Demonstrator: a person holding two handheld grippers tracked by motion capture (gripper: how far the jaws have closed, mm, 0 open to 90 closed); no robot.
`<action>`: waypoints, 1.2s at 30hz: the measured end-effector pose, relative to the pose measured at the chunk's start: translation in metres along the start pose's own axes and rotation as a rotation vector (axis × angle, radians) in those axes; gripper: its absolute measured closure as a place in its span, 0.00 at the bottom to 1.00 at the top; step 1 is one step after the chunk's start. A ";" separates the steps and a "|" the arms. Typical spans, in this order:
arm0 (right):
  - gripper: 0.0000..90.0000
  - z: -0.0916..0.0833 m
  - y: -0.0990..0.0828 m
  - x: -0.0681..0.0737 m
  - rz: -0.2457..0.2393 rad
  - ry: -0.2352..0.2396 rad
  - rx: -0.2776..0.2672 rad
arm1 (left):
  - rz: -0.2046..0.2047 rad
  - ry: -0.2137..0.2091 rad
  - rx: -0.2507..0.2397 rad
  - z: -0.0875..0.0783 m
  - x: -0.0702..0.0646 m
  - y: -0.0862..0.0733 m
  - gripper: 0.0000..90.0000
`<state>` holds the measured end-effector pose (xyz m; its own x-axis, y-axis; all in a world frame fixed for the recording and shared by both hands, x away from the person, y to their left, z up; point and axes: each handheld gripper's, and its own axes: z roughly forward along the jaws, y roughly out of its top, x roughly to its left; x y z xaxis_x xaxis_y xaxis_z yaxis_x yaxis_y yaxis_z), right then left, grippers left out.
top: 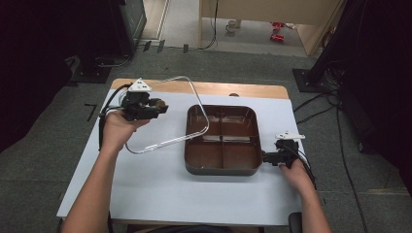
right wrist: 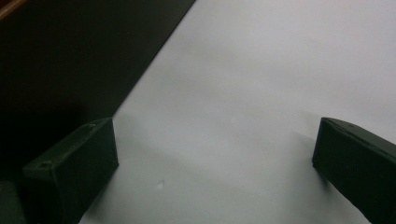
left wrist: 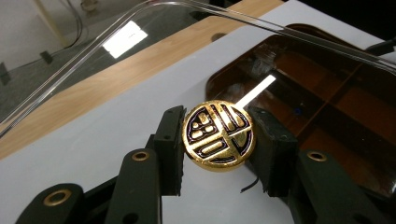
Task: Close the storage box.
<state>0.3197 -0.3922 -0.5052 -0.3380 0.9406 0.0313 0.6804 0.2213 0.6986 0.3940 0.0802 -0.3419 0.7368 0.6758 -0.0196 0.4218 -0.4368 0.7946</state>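
A: Left gripper [top: 156,108], high view: clamped on the round gold knob of the clear rounded-square plastic lid [top: 167,114], which hangs tilted at nine o'clock of the dark brown four-compartment tray [top: 222,168], one corner over it.

B: Why by the knob?

A: Likely the lid's only handle. Left gripper view: both pads squeeze that gold embossed knob [left wrist: 218,136], lid rim arcing at twelve, tray at two.

B: And the right gripper [top: 270,158]?

A: It sits at the tray's three o'clock edge, probably steadying it. Right gripper view: jaws wide apart, nothing between them, over the white tabletop [right wrist: 261,93], tray wall at ten.
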 end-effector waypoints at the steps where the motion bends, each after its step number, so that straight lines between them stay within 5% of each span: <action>1: 0.00 0.000 0.000 0.000 0.000 0.000 0.000 | 0.010 -0.012 0.003 0.005 -0.007 0.002 0.66; 28: 0.00 0.000 0.000 0.000 -0.001 0.000 -0.002 | 0.181 -0.202 0.090 0.099 -0.095 0.015 0.66; 36: 0.00 0.000 0.000 0.000 -0.001 -0.001 -0.002 | 0.193 -0.241 0.092 0.116 -0.112 0.017 0.66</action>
<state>0.3195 -0.3921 -0.5053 -0.3383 0.9406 0.0304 0.6791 0.2217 0.6997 0.3804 -0.0719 -0.3968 0.9071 0.4202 -0.0254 0.2998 -0.6022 0.7399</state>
